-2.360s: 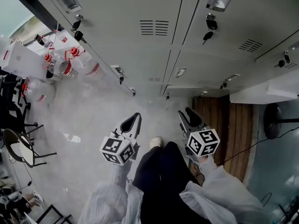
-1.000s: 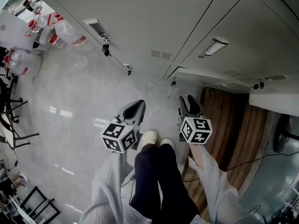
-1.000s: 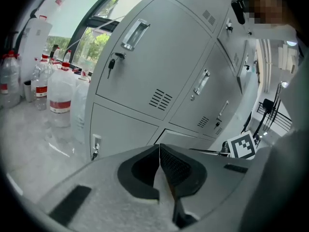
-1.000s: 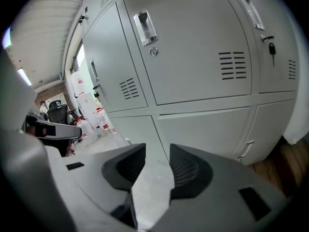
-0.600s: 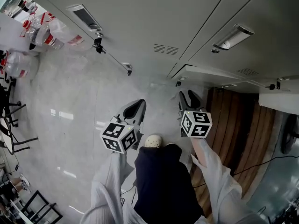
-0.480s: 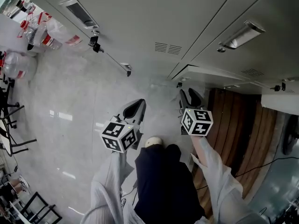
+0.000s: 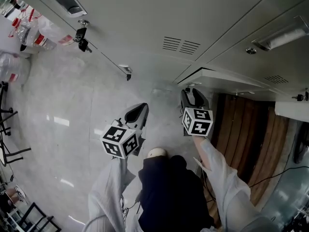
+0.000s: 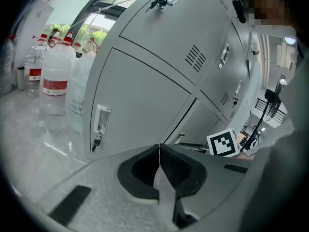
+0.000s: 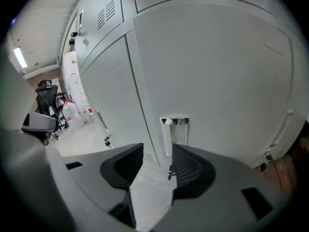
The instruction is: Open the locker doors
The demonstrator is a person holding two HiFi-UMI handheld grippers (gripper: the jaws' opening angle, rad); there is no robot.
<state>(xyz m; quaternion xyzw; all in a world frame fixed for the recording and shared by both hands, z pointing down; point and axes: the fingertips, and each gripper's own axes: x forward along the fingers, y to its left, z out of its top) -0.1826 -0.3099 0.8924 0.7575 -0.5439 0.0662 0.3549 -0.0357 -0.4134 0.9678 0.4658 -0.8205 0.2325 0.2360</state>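
The locker doors (image 7: 145, 18) fill the top of the head view, a grey bank rising from the pale floor (image 7: 63, 110). Right in front of the right tool (image 9: 157, 150) is a bottom-row door (image 9: 217, 81), and it looks shut. Its chrome handle (image 9: 175, 129) stands upright, dead ahead in the right gripper view, with a small key (image 9: 170, 172) dangling just under it. That right tool has just been opening its jaws and they stand wide apart. The handle lines up with the gap but sits beyond the tips, so nothing is between the pads and nothing is held. In the left gripper view, the left tool (image 8: 159, 149) has its jaws closed tip to tip and empty. It is aimed at another low door whose handle plate (image 8: 101, 122) and hanging key (image 8: 96, 141) are well clear of it, off to the left. From above, both tools hover low near the locker bases, the left tool's marker cube (image 7: 119, 140) and the right's (image 7: 197, 121) facing up, pale sleeves trailing back. A light shoe (image 7: 157, 153) pokes out between them. Water bottles (image 7: 43, 33) with red labels cluster by the lockers at far left, and wooden boards (image 7: 241, 129) cover the floor to the right.
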